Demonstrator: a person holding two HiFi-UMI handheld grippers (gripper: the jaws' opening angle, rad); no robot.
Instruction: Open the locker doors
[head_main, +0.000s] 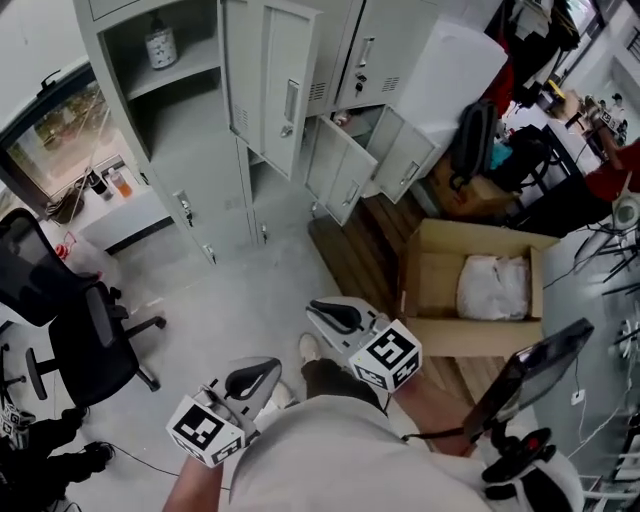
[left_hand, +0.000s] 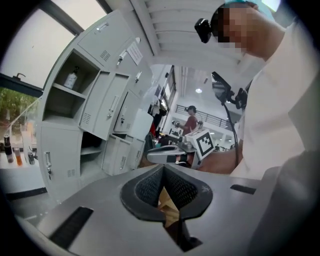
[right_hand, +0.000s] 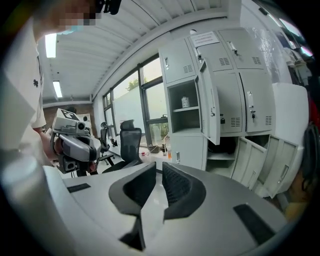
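The grey locker block (head_main: 215, 215) stands at the far side of the room, well apart from the person. The task is only partly done. One tall open door (head_main: 272, 85) in the middle row hangs wide, two low doors (head_main: 340, 175) at the bottom are swung out, and the compartment with a bottle (head_main: 160, 45) on its shelf is open too. The top row, some middle doors and the shut door (right_hand: 186, 150) at the bottom left, under the bottle shelf, are still closed.

A cardboard box (head_main: 432, 255) lies on the floor to the right and an office chair (head_main: 60, 310) stands to the left; the path to the lockers between them looks free.

Both tools are held close to the body, touching nothing. The left gripper (head_main: 262, 372) is clenched, pads meeting at the tips with nothing between them. The right gripper (head_main: 325, 312) has its jaws a narrow slit apart, also empty.

I judge this a pause between doors, i.e. no door is in hand now. The next move calls for walking up to the lockers, choosing a closed door – e.g. the bottom left one – spreading one gripper's jaws, catching the handle or door edge, then pulling along the hinge arc.
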